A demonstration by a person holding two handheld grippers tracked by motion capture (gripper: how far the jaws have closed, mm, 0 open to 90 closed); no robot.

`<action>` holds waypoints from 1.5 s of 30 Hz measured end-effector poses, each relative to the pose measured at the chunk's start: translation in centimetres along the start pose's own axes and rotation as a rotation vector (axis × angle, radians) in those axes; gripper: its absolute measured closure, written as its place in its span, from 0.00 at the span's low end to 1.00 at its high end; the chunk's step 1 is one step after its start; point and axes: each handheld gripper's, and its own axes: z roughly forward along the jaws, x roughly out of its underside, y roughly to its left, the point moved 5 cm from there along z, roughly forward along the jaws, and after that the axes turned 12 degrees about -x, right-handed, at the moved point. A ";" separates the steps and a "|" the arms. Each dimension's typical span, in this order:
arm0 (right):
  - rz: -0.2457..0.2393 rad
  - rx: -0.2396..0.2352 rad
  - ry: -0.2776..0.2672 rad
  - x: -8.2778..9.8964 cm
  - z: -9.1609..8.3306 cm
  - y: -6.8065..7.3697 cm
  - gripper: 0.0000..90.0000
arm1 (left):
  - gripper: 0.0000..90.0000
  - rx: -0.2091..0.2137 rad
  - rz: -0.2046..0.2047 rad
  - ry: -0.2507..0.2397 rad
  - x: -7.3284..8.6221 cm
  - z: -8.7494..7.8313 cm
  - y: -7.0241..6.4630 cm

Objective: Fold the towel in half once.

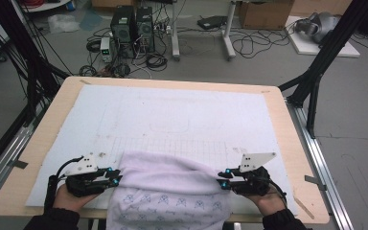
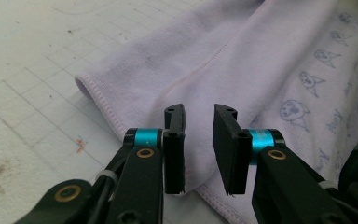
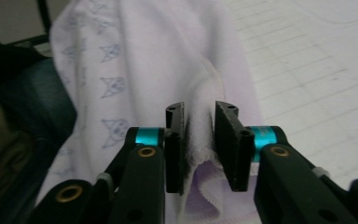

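A: Towel [image 1: 170, 191] first — pale lilac, printed with small blue faces, draped over the near edge of the table [image 1: 52, 108] with its folded upper part lying on the white gridded mat [image 1: 182, 115].

B: Left gripper [image 1: 117, 178]?

A: At the towel's left side, held in the person's left hand [image 1: 69, 194]. In the left gripper view the jaws stand apart with a clear gap; the towel's hemmed edge [image 2: 100, 100] lies under and beyond them, and the pads do not press on it. Open.

B: Right gripper [image 1: 222, 180]?

A: At the towel's right side, in the right hand [image 1: 268, 199]. In the right gripper view a bunched fold of the hem sits between the jaws. It seems to brush the pads, but whether they pinch it I cannot tell.

B: Beyond that?

A: Bare mat with faint pencilled outlines, then the table's far edge. On the floor behind, two black computer towers [image 1: 133, 28] among tangled cables [image 1: 249, 45], and a cardboard box [image 1: 266, 13].
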 end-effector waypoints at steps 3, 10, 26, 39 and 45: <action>0.009 -0.001 -0.001 0.3 0.3 -0.3 0.80 | 0.80 0.002 -0.005 0.009 -0.1 0.5 0.0; 0.002 -0.027 0.033 0.3 1.1 -0.3 0.81 | 0.84 0.032 0.001 0.066 -0.4 2.1 -0.3; -0.029 -0.107 0.021 0.0 0.1 1.4 0.84 | 0.87 0.083 0.047 0.039 -0.5 -0.1 -1.8; 0.025 -0.094 0.060 1.8 0.6 0.5 0.89 | 0.99 0.045 0.065 0.095 -0.3 1.5 -1.2; 0.015 -0.145 0.036 1.8 0.2 1.5 0.92 | 0.99 0.074 0.071 0.062 0.2 -1.1 -1.9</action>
